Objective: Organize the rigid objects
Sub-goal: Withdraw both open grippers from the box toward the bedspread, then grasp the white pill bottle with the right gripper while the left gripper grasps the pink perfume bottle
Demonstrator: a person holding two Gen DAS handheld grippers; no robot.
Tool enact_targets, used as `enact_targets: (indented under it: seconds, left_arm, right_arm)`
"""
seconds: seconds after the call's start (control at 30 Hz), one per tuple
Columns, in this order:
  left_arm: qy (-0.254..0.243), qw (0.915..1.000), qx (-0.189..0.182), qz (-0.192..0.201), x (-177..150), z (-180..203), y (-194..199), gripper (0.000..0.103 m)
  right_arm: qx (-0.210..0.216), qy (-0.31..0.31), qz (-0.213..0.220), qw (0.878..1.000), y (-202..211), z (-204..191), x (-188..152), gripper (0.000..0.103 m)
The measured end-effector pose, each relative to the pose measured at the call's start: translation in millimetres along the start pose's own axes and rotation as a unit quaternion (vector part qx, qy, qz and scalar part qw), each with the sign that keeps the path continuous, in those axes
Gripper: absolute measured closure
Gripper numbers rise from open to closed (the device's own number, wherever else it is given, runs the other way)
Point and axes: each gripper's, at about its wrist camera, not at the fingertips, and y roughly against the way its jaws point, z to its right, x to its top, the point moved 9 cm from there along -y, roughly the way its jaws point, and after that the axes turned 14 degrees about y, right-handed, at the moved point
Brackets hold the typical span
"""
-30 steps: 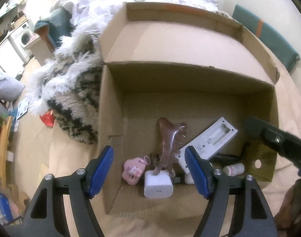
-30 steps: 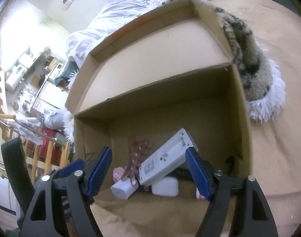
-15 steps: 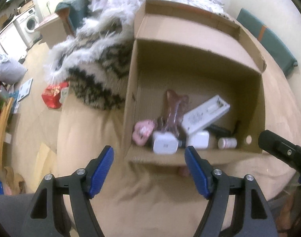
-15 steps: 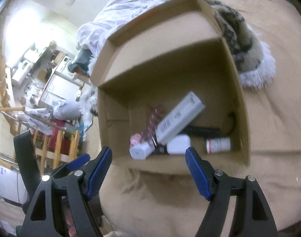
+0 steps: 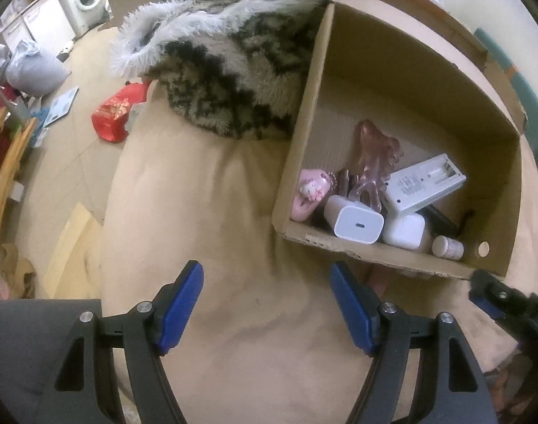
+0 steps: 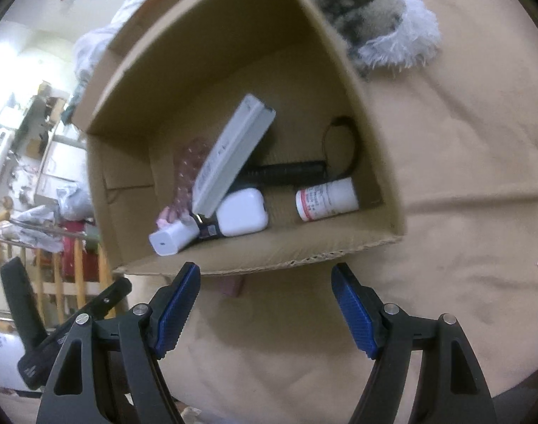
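Beige bedding [image 5: 233, 212] covers the surface on which an open cardboard box [image 5: 410, 77] sits, and everything else is placed against that box. Inside it, crowded toward its near wall, lie a white charger cube [image 5: 355, 221], a second white rounded case [image 6: 242, 217], a long white battery charger [image 6: 230, 162] leaning up across them, a pink figurine piece [image 5: 309, 190], a translucent pink claw-like clip [image 5: 373, 157], a black tube-shaped thing [image 6: 290, 173] and a small white pill bottle [image 6: 327, 199] on its side. Against the box's outer left wall lies a shaggy black-and-white fur throw [image 5: 233, 70]. Something small and pink [image 6: 232, 286] peeks from under the box's near edge. Just short of that edge, the left gripper [image 5: 267, 309] and the right gripper [image 6: 265, 309] both hang over bare bedding, jaws spread wide, with nothing between the blue pads.
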Motion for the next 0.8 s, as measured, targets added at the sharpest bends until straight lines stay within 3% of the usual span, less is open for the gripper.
enact_targets:
  seconds: [0.03, 0.1, 0.33, 0.47, 0.6, 0.7, 0.8]
  left_arm:
    - [-0.005, 1.0, 0.0, 0.0, -1.3, 2.7, -0.2, 0.031]
    - [-0.016, 0.9999, -0.003, 0.0, -2.8, 9.6, 0.8, 0.031]
    - [-0.015, 0.9998, -0.01, -0.009, -3.4, 12.2, -0.3, 0.031]
    - [-0.003, 1.0, -0.006, 0.001, 1.2, 7.8, 3.4, 0.031]
    - [-0.01, 0.9998, -0.005, 0.016, 4.1, 12.7, 9.5, 0.031]
    - [-0.02, 0.9997, -0.006, 0.016, 2.9, 18.7, 8.2, 0.031]
    - [-0.029, 0.9994, -0.002, 0.017, 1.5, 20.4, 5.8, 0.031]
  right_arm:
    - [-0.001, 0.003, -0.006, 1.0, -5.6, -1.1, -1.1, 0.02]
    - [-0.005, 0.004, -0.005, 1.0, -10.6, -1.5, 1.5, 0.007]
    - [-0.019, 0.042, 0.0, 0.999, -20.7, -16.2, 7.2, 0.007]
    - [-0.011, 0.098, -0.006, 0.995, -17.7, -37.0, 1.6, 0.007]
    - [-0.061, 0.124, -0.037, 0.99, -38.3, -32.5, 0.2, 0.007]
    - [-0.089, 0.097, -0.049, 0.99, -56.3, -14.6, 7.6, 0.008]
    - [-0.115, 0.094, -0.057, 0.987, -73.6, -3.4, 13.8, 0.02]
